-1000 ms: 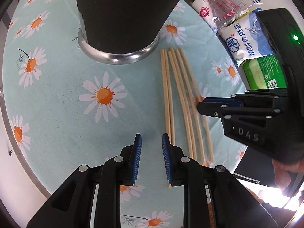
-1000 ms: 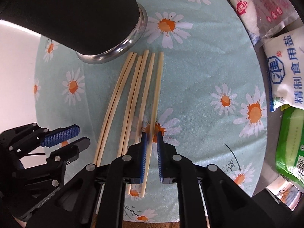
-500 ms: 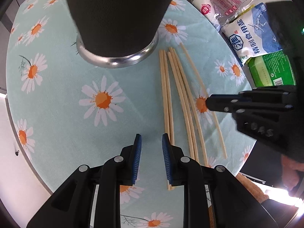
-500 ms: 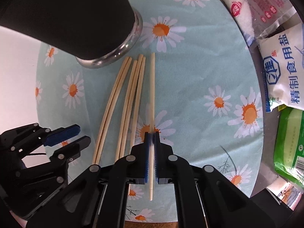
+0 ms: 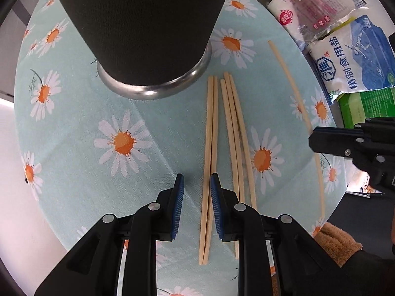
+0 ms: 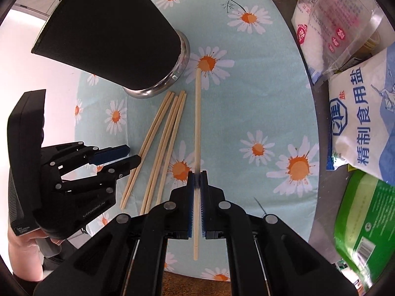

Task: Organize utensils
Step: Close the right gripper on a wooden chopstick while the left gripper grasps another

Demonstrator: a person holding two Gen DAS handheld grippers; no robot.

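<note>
A tall black holder point(image 5: 148, 24) point(image 6: 111, 37) with a metal foot stands on the daisy tablecloth point(image 5: 98, 185). Several pale wooden chopsticks point(image 5: 229, 128) point(image 6: 160, 143) lie side by side next to its foot. My right gripper point(image 6: 197, 180) point(image 5: 313, 140) is shut on a single chopstick point(image 6: 197, 123) point(image 5: 291, 86), held off the cloth and apart from the bunch. My left gripper point(image 5: 197, 190) point(image 6: 133, 154) hovers over the leftmost pair point(image 5: 209, 135), jaws narrowly apart, the pair running between the pads untouched.
Bags of salt point(image 5: 353, 61) point(image 6: 365, 123), a white-and-pink packet point(image 5: 308, 7) and a green packet point(image 6: 365, 222) crowd the table's right side. The round table's edge point(image 5: 61, 234) runs close below both grippers. A person's hand point(image 6: 22, 246) holds the left gripper.
My right gripper closed on the rightmost chopstick and carried it up and away from the bunch. My left gripper slid right, over the leftmost pair.
</note>
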